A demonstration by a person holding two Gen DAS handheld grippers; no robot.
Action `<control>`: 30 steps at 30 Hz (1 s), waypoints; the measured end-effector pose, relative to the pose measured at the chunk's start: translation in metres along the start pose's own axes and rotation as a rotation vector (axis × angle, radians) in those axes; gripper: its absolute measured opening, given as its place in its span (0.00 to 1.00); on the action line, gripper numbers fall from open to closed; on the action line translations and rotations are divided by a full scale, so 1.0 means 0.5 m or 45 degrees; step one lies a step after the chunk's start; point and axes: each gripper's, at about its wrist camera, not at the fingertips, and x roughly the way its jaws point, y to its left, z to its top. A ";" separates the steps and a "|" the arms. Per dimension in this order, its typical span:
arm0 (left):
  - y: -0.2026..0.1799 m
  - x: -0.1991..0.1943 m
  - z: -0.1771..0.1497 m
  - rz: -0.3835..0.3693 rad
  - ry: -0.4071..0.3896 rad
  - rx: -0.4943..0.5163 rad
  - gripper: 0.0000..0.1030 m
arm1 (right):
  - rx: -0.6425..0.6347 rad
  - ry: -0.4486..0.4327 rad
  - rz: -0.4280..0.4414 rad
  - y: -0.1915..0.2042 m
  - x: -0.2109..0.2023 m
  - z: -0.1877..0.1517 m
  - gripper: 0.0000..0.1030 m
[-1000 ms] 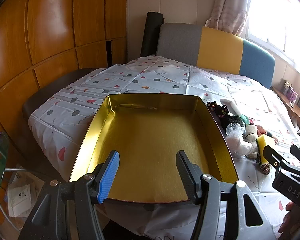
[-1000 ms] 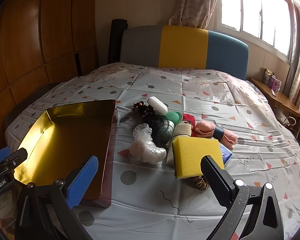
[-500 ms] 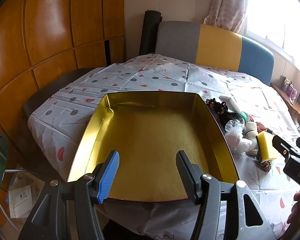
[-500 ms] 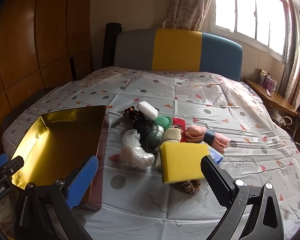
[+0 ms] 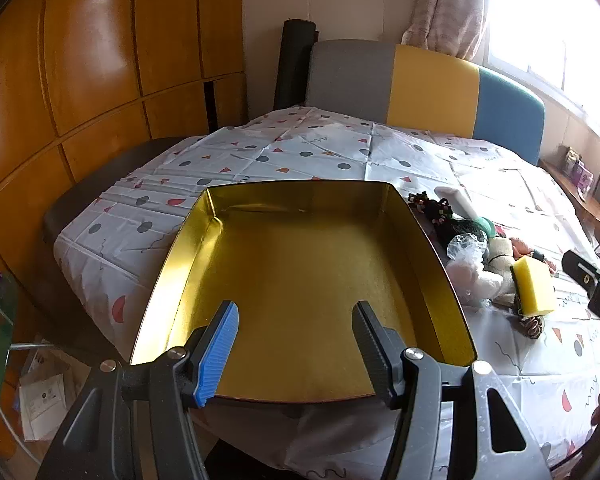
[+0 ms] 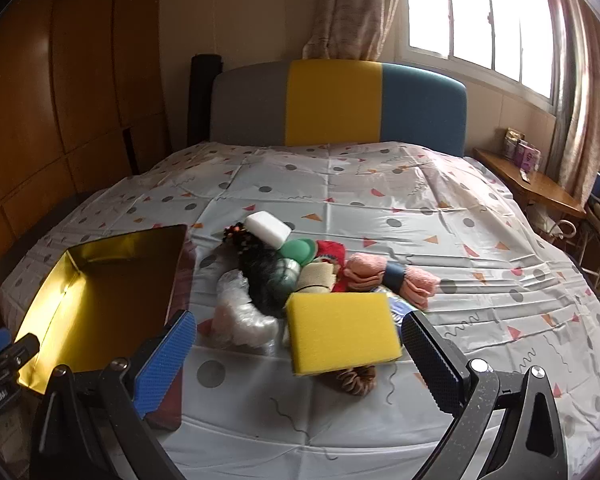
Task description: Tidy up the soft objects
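A gold metal tray (image 5: pixel 300 280) lies empty on the patterned bed sheet; it also shows in the right wrist view (image 6: pixel 100 292). My left gripper (image 5: pixel 296 336) is open and empty over the tray's near edge. To the tray's right is a pile of soft things: a yellow sponge (image 6: pixel 342 332), a clear plastic bundle (image 6: pixel 240 316), a white foam block (image 6: pixel 268 228), a green pad (image 6: pixel 298 250), a black net (image 6: pixel 262 276), pink rolled towels (image 6: pixel 392 276) and a brown scrunchie (image 6: pixel 356 378). My right gripper (image 6: pixel 296 356) is open and empty, just short of the sponge.
The bed has a grey, yellow and blue headboard (image 6: pixel 336 108). A wooden wardrobe wall (image 5: pixel 80 80) is on the left. A wooden side table (image 6: pixel 532 184) stands at the right under the window. The floor with papers (image 5: pixel 40 392) lies below the bed's left edge.
Both grippers have pulled back and risen a little, so the tray and the pile look farther off. Both stay open. Nothing on the bed has moved.
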 end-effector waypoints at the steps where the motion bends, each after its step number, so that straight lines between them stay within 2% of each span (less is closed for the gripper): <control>1: -0.002 0.001 0.000 0.000 0.001 0.003 0.58 | 0.007 -0.001 -0.005 -0.007 0.000 0.003 1.00; 8: -0.015 0.003 0.000 -0.022 0.004 0.036 0.58 | 0.048 -0.011 -0.041 -0.068 0.004 0.025 1.00; 10: -0.021 0.002 0.003 -0.076 0.001 0.055 0.59 | 0.072 -0.018 -0.051 -0.098 0.007 0.034 1.00; 11: -0.027 -0.001 0.007 -0.136 0.001 0.073 0.60 | 0.084 -0.021 -0.060 -0.116 0.009 0.038 1.00; 13: -0.041 -0.003 0.018 -0.273 0.015 0.099 0.72 | 0.109 -0.017 -0.085 -0.156 0.021 0.043 1.00; 15: -0.064 -0.008 0.031 -0.469 0.037 0.115 0.76 | 0.148 0.001 -0.101 -0.200 0.036 0.044 1.00; 17: -0.101 -0.012 0.042 -0.577 0.071 0.160 0.80 | 0.194 0.022 -0.138 -0.246 0.052 0.036 1.00; 21: -0.194 -0.012 0.052 -0.665 0.088 0.310 0.79 | 0.386 0.055 -0.156 -0.333 0.067 0.009 1.00; 25: -0.288 0.013 0.053 -0.716 0.181 0.421 0.79 | 0.594 0.083 -0.113 -0.391 0.080 -0.006 1.00; 27: -0.335 0.025 0.051 -0.688 0.189 0.547 0.80 | 0.628 0.111 -0.090 -0.398 0.086 -0.011 1.00; 30: -0.409 0.046 0.048 -0.722 0.221 0.800 0.82 | 0.651 0.143 -0.061 -0.401 0.093 -0.016 1.00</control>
